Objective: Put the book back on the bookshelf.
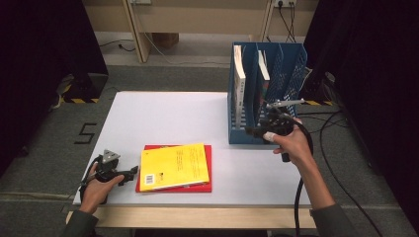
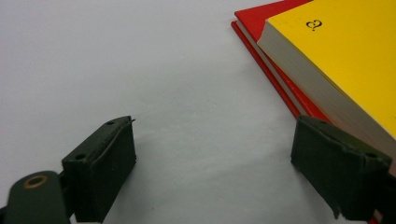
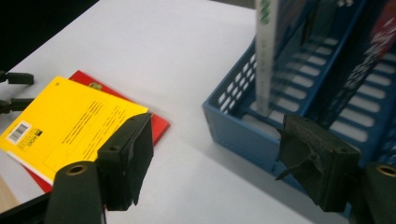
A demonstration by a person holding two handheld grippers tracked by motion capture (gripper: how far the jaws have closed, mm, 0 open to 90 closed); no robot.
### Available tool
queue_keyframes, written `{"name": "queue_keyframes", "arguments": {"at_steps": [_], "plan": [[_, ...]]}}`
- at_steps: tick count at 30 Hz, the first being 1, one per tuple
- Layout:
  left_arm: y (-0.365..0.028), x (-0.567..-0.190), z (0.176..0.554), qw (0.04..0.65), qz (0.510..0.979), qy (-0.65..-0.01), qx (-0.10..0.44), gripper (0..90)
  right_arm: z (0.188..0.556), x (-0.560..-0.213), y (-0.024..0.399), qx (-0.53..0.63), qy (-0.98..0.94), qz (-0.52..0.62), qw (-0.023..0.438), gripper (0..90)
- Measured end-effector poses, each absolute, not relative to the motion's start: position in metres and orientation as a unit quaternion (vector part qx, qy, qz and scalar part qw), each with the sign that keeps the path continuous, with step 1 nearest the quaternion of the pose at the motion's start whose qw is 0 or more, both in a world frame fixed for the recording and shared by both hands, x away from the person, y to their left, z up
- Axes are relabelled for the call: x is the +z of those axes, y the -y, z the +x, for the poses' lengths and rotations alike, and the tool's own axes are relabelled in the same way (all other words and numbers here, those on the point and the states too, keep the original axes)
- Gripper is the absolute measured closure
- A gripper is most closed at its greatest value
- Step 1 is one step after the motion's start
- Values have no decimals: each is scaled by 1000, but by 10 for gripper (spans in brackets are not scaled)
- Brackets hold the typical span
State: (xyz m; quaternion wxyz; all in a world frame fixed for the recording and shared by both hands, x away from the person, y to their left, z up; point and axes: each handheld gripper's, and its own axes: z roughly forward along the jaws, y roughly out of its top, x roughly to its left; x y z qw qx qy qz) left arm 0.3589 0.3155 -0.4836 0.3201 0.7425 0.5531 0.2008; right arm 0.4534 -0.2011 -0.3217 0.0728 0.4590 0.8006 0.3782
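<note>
A yellow book (image 1: 174, 166) lies flat on a red book (image 1: 207, 170) at the near left of the white bench (image 1: 163, 118). Its cover is plain bright yellow with small dark print and a barcode label at its near left corner; the page edges show pale grey. The red book is thin and hard-covered, its edge showing along the left, right and near sides.

The left gripper (image 2: 212, 170) rests on the bench just left of the books, fingers apart with nothing between them. The right gripper (image 3: 215, 161) hovers by the near edge of the blue file rack (image 1: 264, 89) at the far right, fingers apart and empty. A white book (image 1: 239, 84) stands upright in the rack's left compartment.
</note>
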Motion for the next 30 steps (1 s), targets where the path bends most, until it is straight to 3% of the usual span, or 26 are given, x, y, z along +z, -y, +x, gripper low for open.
{"name": "queue_keyframes", "arguments": {"at_steps": [30], "plan": [[-316,-483,359,320,742,-555,199,127,419,-426,163,360,-820,446,-10,252]]}}
